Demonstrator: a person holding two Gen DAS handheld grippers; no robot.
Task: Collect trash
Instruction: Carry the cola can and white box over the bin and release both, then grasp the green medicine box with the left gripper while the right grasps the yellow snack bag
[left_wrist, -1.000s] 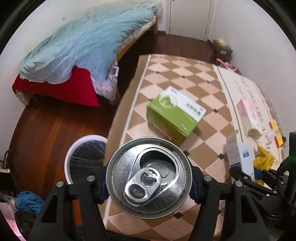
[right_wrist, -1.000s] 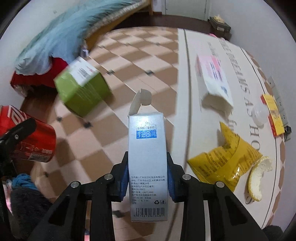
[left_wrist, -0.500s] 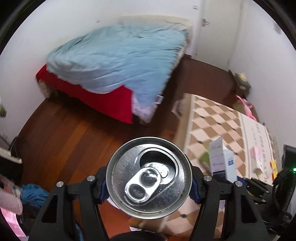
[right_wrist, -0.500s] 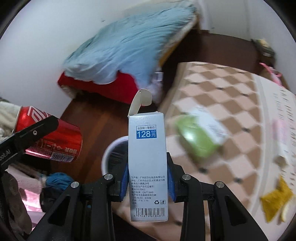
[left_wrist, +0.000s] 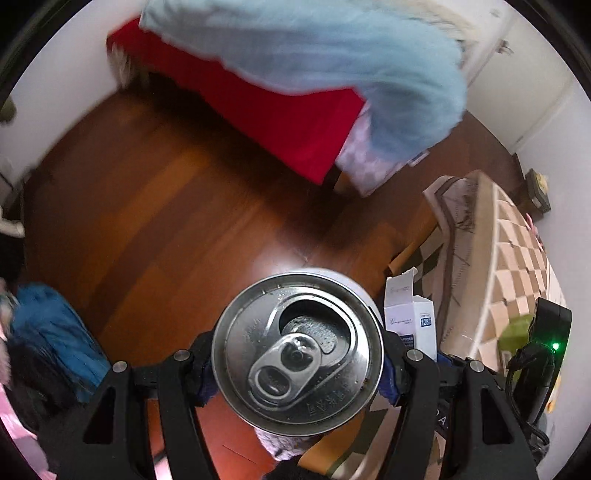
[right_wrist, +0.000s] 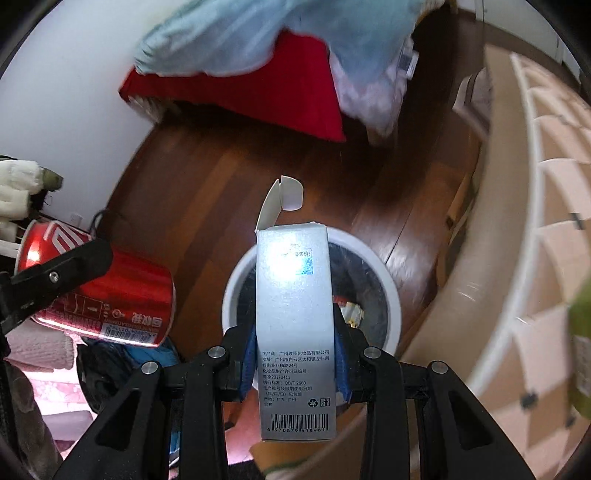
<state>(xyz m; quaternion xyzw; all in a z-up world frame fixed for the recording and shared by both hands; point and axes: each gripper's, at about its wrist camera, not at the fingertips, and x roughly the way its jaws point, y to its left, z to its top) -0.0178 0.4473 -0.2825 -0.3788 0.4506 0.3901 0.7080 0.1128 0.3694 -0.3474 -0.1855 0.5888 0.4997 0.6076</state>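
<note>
Soda can (left_wrist: 297, 352), red-sided with its opened silver top facing the left wrist camera, sits clamped between the fingers of the left gripper (left_wrist: 297, 363) above the wooden floor (left_wrist: 177, 221). Beside it, the right gripper (right_wrist: 294, 350) pinches a tall silver carton (right_wrist: 294, 325) with its top flap open, held directly over a white-rimmed trash bin (right_wrist: 392, 295). A bed with a blue quilt (left_wrist: 332, 48) lies beyond, a checkered tabletop (right_wrist: 546, 221) to the right.

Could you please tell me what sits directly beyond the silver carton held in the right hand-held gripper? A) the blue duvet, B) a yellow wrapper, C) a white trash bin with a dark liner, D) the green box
C: in the right wrist view, the white trash bin rings the silver carton clamped by the right hand-held gripper.
</note>
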